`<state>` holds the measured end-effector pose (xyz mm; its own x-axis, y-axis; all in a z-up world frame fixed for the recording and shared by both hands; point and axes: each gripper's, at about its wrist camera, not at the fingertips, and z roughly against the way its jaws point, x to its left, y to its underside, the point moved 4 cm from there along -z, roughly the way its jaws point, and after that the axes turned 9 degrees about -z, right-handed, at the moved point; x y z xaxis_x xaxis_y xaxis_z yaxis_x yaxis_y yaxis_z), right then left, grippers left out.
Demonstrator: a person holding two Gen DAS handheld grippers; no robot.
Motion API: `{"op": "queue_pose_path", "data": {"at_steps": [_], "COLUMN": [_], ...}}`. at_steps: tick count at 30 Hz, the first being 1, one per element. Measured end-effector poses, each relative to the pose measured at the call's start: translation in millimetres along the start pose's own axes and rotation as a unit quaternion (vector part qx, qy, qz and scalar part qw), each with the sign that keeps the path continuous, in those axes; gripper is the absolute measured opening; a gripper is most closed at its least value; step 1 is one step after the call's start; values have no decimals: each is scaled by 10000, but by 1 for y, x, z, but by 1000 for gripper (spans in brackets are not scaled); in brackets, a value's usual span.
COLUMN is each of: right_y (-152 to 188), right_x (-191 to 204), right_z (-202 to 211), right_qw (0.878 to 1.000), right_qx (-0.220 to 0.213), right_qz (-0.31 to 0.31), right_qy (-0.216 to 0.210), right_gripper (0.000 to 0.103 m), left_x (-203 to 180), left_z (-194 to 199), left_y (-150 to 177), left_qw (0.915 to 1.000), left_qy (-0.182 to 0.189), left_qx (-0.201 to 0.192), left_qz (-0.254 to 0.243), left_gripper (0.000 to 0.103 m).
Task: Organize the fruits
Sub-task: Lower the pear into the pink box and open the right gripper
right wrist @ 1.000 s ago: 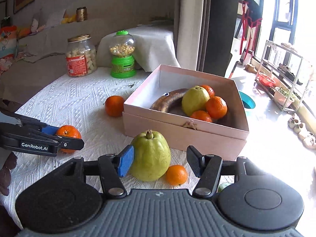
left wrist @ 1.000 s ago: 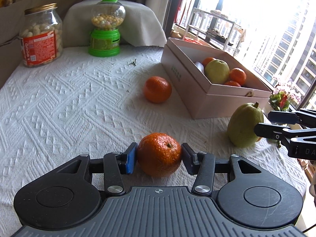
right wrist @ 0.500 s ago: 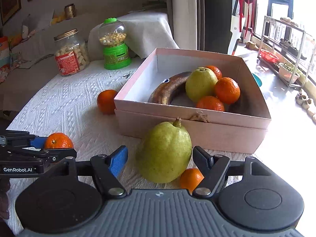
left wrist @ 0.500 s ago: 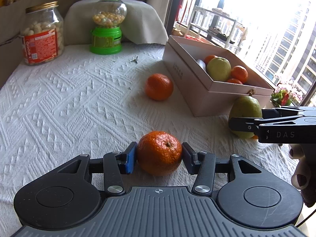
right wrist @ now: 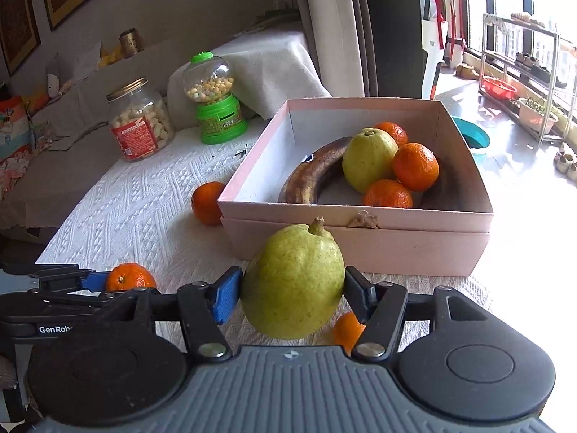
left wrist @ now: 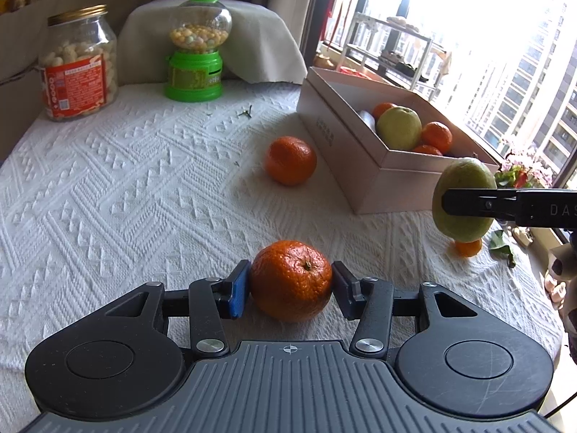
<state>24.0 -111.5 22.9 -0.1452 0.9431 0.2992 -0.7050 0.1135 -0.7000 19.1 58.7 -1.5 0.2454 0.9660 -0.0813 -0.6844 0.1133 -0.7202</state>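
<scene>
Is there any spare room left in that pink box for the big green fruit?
Yes. The pink box is bare along its left side, between the wall and the banana. The right half is crowded: green fruit ringed by oranges. The right claw grips the pear.

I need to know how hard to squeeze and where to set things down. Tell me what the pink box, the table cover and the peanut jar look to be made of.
Pink box: likely matte paperboard; thin straight walls, dull surface.
Table cover: woven white textile; raised diamond pattern, no shine.
Peanut jar: clear glass or plastic, cannot tell which; gold metal-looking lid, red printed label.
</scene>
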Motion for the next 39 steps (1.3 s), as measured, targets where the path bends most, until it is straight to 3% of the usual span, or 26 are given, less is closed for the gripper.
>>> {"op": "queue_pose_path", "data": {"at_steps": [4,9,11,14,17,20,25,30,35,39], "right_y": [-23,-68,-81,-93,-93,-88,-80,-79,-83,-81], "right_x": [4,2,-2,-11,-22,-38,-62,-70,-43,-20], "right_z": [31,71,78,79,70,58,50,32,-1,-38], "right_qw": [9985,9912,9884,9872,9891,9919,9926,9939,9972,9987], "right_qx": [-521,-1309,-1508,-1586,-1461,-1238,-1047,-877,-684,-447], "right_qz": [-11,124,179,155,46,-153,-309,-385,-72,164], "right_qy": [-170,-130,-11,82,153,255,534,548,279,167], "right_gripper": [61,61,61,61,61,61,61,61,61,61], "left_x": [1,-9,-18,-25,-31,-34,-12,5,18,28], "left_z": [18,30,12,-39,-98,-131,-98,-44,-22,-18], "left_y": [-29,-127,-163,-199,-210,-216,-207,-154,-90,-62], "left_qw": [9986,9920,9911,9934,9955,9941,9918,9896,9944,9960], "left_qy": [211,326,274,429,493,345,650,350,39,45], "left_qx": [-484,-1169,-1162,-913,-550,-629,-1057,-1387,-1048,-822], "left_qz": [53,-351,-584,-538,-589,-820,-294,-122,95,351], "left_gripper": [53,53,53,53,53,51,51,51,51,51]}}
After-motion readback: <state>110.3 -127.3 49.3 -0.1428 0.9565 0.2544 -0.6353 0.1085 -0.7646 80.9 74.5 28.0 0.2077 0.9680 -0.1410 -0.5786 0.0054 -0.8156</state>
